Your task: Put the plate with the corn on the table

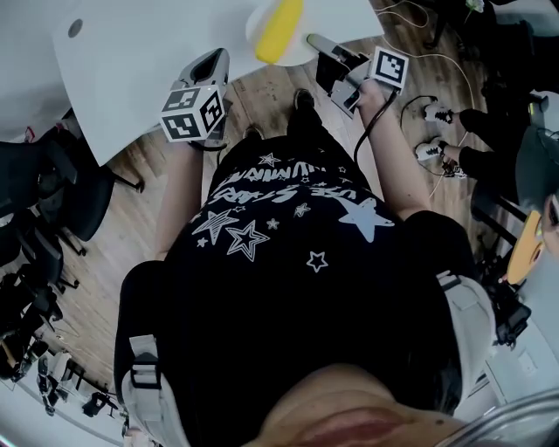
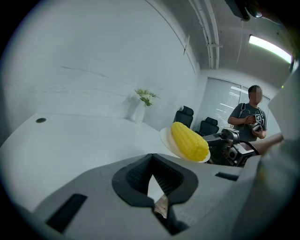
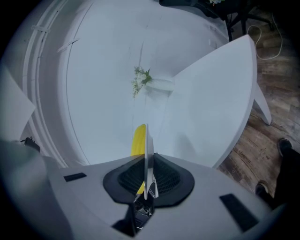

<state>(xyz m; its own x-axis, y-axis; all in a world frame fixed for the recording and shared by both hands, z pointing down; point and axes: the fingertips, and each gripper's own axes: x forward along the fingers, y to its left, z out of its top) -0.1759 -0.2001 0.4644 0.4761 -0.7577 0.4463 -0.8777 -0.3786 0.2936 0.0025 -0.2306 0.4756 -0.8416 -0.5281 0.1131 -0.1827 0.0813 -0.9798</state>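
A white plate [image 1: 254,26] carrying a yellow corn cob [image 1: 279,30] hangs at the near edge of the white table [image 1: 157,61]. My right gripper [image 1: 319,45] is shut on the plate's rim. The right gripper view shows that rim [image 3: 148,145] edge-on between the pads, with the corn [image 3: 138,140] behind it. My left gripper [image 1: 210,63] sits to the left over the table edge, slightly open and holding nothing. From the left gripper view [image 2: 152,180] the plate [image 2: 166,140] and corn [image 2: 190,140] sit to the right, held by the right gripper [image 2: 229,145].
A white vase with flowers [image 2: 140,110] stands at the table's far side. A small dark disc [image 1: 76,28] lies on the tabletop. Black chairs [image 1: 35,192] stand on the left. Cables [image 1: 419,100] lie on the wooden floor at the right. A person [image 2: 248,117] stands beyond the table.
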